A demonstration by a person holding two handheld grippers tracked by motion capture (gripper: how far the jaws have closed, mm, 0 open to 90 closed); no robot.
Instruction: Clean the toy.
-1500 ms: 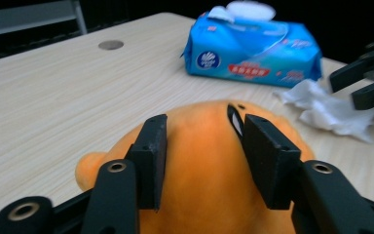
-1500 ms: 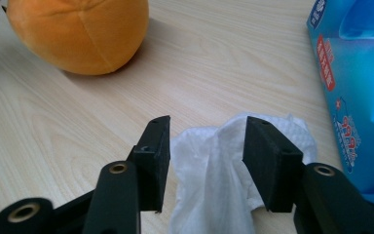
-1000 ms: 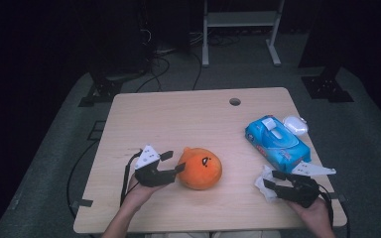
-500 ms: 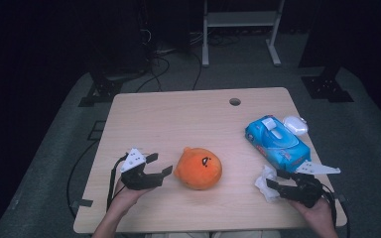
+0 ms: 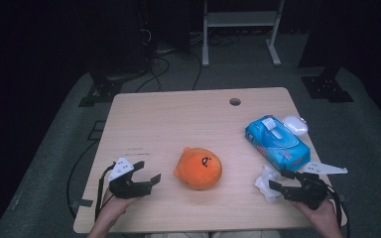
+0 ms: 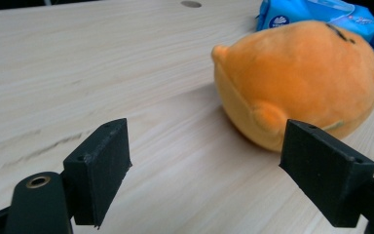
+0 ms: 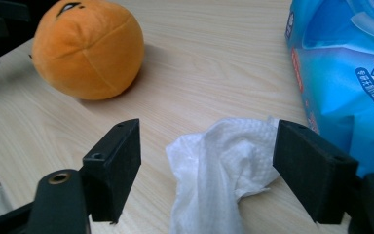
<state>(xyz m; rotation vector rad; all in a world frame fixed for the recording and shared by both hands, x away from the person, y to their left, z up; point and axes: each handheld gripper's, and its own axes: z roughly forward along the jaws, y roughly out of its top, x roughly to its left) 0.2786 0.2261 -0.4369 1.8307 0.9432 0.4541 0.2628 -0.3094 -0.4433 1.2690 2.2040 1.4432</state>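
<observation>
An orange plush toy point(image 5: 198, 167) with a small face lies on the wooden table point(image 5: 178, 124), front centre. My left gripper point(image 5: 148, 172) rests to its left, apart from it; its jaws have just been opening and stand open with nothing between them. The left gripper view has the plush toy point(image 6: 311, 73) beyond the gripper point(image 6: 204, 146). A crumpled white wipe point(image 5: 266, 182) lies at the front right. My right gripper point(image 5: 278, 180) points at it. In the right gripper view the wipe point(image 7: 224, 165) lies loose between the jaws of the gripper point(image 7: 207, 146), which have just been opening.
A blue pack of wet wipes point(image 5: 277, 143) lies at the right, close behind the wipe, with a small white rounded object point(image 5: 295, 125) beyond it. A cable hole point(image 5: 234, 101) is near the far edge. A metal stand point(image 5: 240, 20) and cables sit on the floor behind.
My left gripper has drawn back to the left, away from the plush toy, and its jaws have spread. The right gripper's jaws have widened around the wipe; that hand has stayed in place.
</observation>
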